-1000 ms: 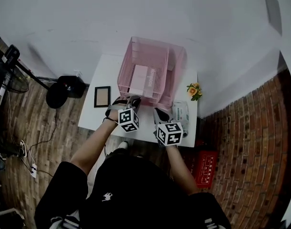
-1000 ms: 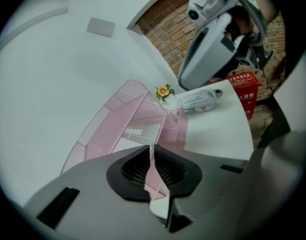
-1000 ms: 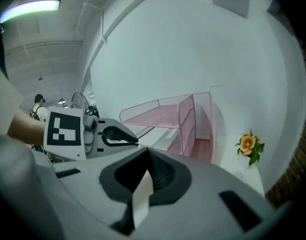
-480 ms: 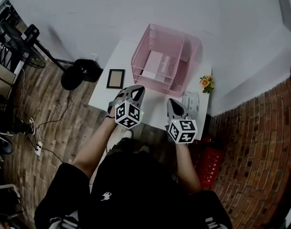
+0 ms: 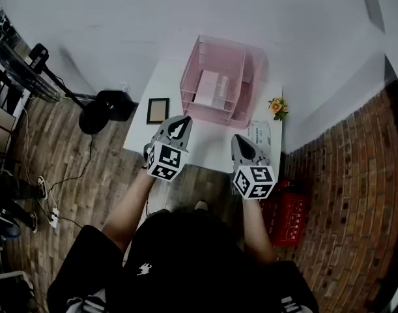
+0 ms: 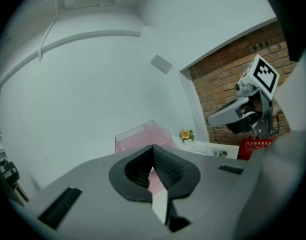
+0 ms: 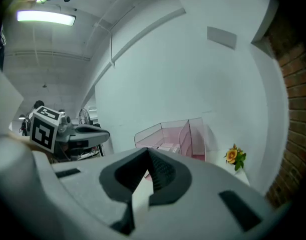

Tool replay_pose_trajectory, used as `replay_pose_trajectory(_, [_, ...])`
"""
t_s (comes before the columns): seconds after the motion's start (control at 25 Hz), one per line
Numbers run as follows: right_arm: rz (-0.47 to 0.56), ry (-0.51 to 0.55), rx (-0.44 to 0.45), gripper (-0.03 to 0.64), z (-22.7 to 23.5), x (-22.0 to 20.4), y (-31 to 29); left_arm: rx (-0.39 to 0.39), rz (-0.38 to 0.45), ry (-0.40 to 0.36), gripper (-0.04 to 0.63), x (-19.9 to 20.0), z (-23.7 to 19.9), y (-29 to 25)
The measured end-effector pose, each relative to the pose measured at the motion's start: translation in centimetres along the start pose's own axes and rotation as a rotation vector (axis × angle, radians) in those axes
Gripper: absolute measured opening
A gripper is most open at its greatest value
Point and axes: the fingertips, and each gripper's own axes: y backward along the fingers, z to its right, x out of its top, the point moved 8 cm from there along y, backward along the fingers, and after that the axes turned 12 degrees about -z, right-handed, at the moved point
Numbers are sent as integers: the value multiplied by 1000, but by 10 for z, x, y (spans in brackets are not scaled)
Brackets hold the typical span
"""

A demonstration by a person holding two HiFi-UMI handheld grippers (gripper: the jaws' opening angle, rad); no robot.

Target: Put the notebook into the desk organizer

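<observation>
Holding nothing: both grippers point(image 5: 183, 119) point(image 5: 236, 138) closed.

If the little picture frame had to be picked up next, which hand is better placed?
Left. The picture frame lies just beyond the left gripper; the right gripper sits farther across the desk.

A small studio or recording workroom, dressed as an office corner. A white table point(image 5: 212, 150) stands against a bare white wall and carries a pink desk organizer point(image 5: 253, 87), a picture frame point(image 5: 157, 111) and a flower point(image 5: 276, 107). A brick wall point(image 5: 345, 188) runs at three o'clock. At nine o'clock, on plank floor point(image 5: 75, 165), stand equipment stands point(image 5: 55, 83), with loose cables and a power strip point(image 5: 50, 204). A tube light point(image 7: 46, 17) hangs overhead.
</observation>
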Motion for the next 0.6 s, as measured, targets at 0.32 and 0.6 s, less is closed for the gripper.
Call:
replay_pose_trajectory(0.32, [35,-26,-114,2,-64,-2,20,-91,94,70,3,-30,-39,51])
replay_pose_trajectory(0.6, [65,-52,-218,2,-134,-16,46,-170,171,101,3,-61,-69,99])
